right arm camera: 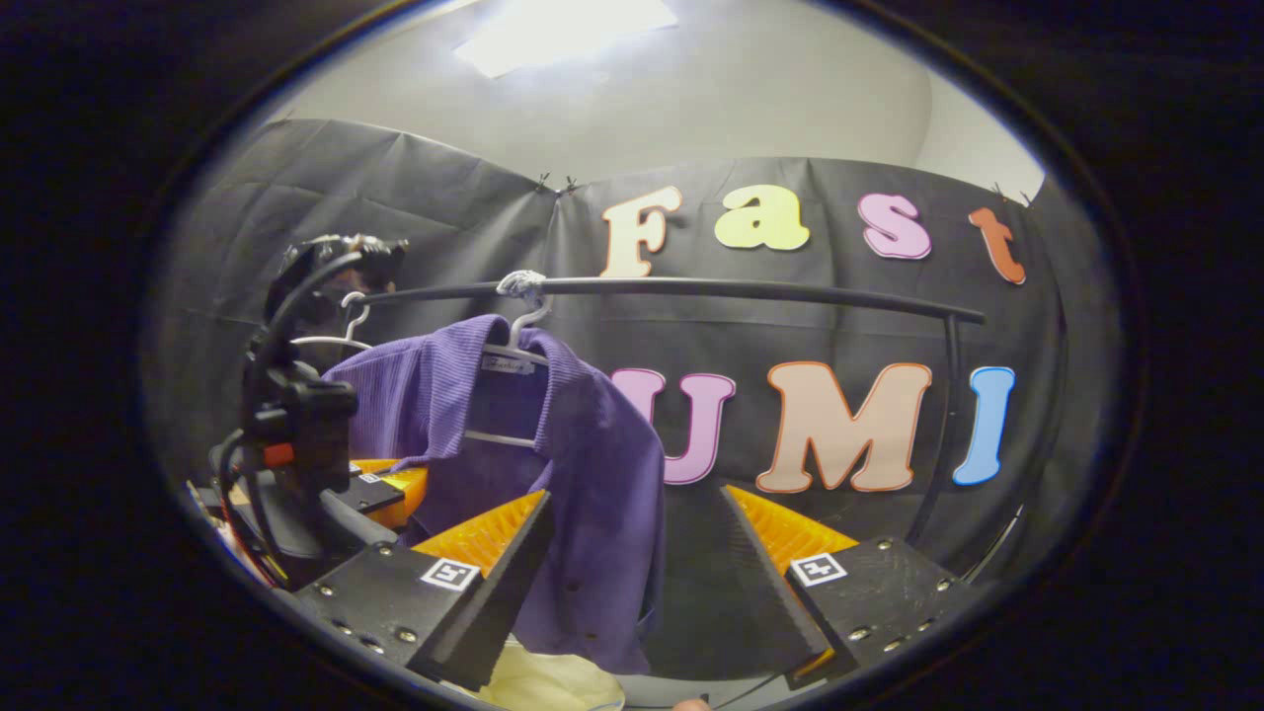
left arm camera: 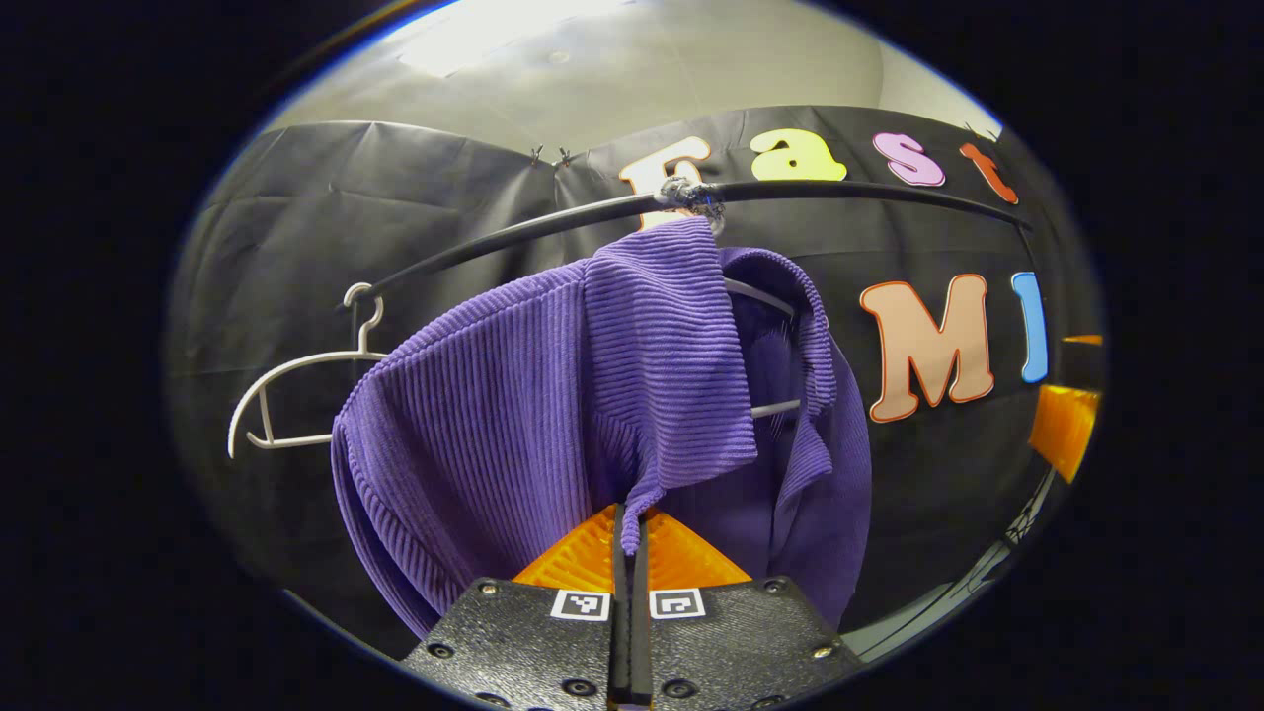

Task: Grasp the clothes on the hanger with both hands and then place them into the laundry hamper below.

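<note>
Left gripper [left arm camera: 629, 528] was seen clamped on a fold of the purple ribbed knit garment [left arm camera: 553, 395] — hung on a white hanger [right arm camera: 513, 341] from the black rail [right arm camera: 691, 287]. Right gripper [right arm camera: 637, 533] was held open beside it.

Left gripper [left arm camera: 628, 523] seen closed on fold of purple garment [left arm camera: 553, 395]; way ahead blocked by hanging cloth from 10 to 2 o'clock; rail [left arm camera: 869, 190] crossed overhead at 12; empty white hanger [left arm camera: 296, 380] hung at 9 o'clock, beside garment.

Right gripper [right arm camera: 632, 528] held with fingers wide apart; open gap between fingers partly occupied by garment's hanging edge; free room seen at 1 to 3 o'clock under rail; rail's upright post [right arm camera: 943, 425] stood at 2; left gripper and cables met at 9 o'clock.
</note>
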A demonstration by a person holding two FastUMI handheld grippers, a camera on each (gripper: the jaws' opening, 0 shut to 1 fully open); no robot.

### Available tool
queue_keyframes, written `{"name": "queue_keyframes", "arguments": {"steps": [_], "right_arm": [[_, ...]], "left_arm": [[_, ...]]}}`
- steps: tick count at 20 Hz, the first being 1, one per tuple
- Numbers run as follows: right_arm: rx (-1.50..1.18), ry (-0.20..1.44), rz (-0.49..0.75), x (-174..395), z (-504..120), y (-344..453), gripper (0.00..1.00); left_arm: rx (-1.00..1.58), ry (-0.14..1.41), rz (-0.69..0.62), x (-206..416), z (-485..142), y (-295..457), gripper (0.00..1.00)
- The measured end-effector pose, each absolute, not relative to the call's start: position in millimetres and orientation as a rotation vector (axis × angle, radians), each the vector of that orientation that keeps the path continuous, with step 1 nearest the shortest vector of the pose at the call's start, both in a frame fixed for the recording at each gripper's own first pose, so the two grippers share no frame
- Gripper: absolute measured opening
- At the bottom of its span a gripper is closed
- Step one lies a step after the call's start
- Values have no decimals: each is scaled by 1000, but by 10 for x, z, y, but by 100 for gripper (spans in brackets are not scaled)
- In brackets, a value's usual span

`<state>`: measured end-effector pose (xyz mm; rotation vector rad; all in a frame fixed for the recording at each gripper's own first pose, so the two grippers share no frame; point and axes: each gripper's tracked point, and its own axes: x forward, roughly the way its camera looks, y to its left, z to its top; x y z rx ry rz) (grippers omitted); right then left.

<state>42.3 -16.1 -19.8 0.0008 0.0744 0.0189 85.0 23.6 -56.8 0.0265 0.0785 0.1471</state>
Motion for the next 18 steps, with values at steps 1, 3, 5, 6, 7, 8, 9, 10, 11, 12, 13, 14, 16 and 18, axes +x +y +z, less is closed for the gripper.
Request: {"name": "queue_keyframes", "arguments": {"steps": [1, 3, 5, 6, 7, 8, 9, 10, 11, 12, 13, 14, 16, 18], "right_arm": [[1, 78, 28, 458, -217, -117, 97], [10, 83, 51, 482, -249, -19, 98], [18, 91, 72, 523, -293, 63, 97], [20, 96, 81, 538, -323, 107, 97], [20, 100, 91, 568, -346, 151, 97], [21, 101, 100, 581, -360, 195, 97], [21, 101, 108, 596, -369, 240, 98], [21, 101, 115, 620, -393, 270, 98], [20, 104, 119, 655, -406, 298, 97], [19, 108, 118, 689, -436, 320, 97], [21, 113, 118, 728, -462, 342, 97], [25, 116, 118, 767, -489, 377, 97], [37, 125, 123, 845, -550, 442, 97], [49, 139, 133, 924, -628, 531, 97]], "left_arm": [[10, 82, 139, 814, -551, 238, 0], [-6, 82, 93, 774, -525, 180, 0], [-25, 68, 43, 704, -453, 134, 0], [-40, 60, 30, 670, -405, 127, 0], [-55, 54, 20, 638, -363, 136, 0], [-62, 54, 15, 612, -324, 148, 0], [-62, 55, 15, 578, -290, 173, 0], [-67, 51, 15, 540, -247, 203, 0], [-72, 43, 17, 514, -191, 224, 0], [-73, 40, 25, 488, -146, 267, 0], [-75, 36, 31, 456, -108, 310, 0], [-77, 30, 38, 416, -53, 343, 0], [-78, 13, 53, 343, 57, 420, 0], [-69, -3, 75, 282, 149, 523, 0]]}}
